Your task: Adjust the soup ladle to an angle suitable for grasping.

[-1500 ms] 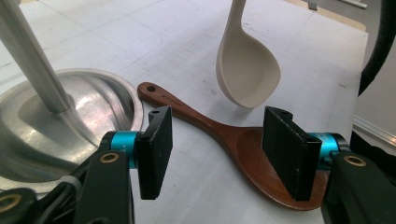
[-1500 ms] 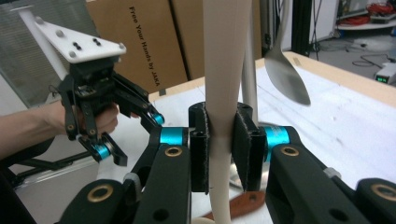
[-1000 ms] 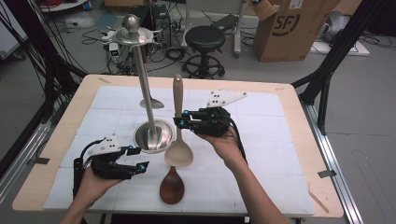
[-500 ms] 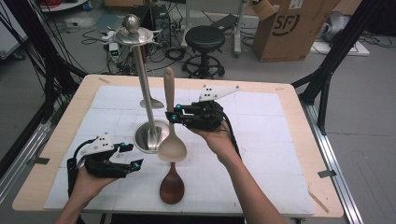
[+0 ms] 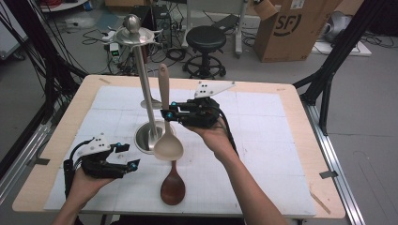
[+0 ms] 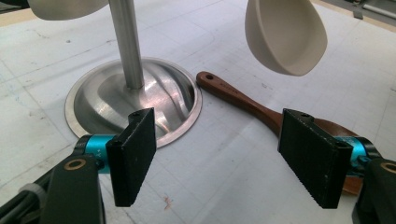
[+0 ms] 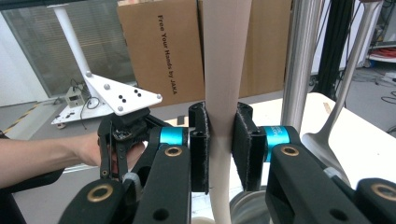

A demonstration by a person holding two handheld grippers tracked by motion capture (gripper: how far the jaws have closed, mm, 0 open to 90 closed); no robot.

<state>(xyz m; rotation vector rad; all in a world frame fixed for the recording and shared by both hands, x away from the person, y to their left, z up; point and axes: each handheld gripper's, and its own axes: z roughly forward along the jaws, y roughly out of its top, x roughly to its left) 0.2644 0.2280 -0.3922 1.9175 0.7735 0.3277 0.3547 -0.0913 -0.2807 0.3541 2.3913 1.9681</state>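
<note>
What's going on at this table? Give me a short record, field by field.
Right tool: clamped on the handle of the pale spoon, held upright, bowl down, off the table
Left tool: open, nothing between its jaws, which have just been opening
Metal stand: upright on the mat, beside the pale spoon
Dark wooden spoon: lying flat on the white mat

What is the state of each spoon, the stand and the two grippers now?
Pale spoon: held upright above the table, bowl down.
Dark spoon: lying flat on the table.
Stand: upright, a metal spoon hanging on it.
Right gripper: shut on the pale spoon's handle.
Left gripper: open, holding nothing, jaws just opening.
</note>
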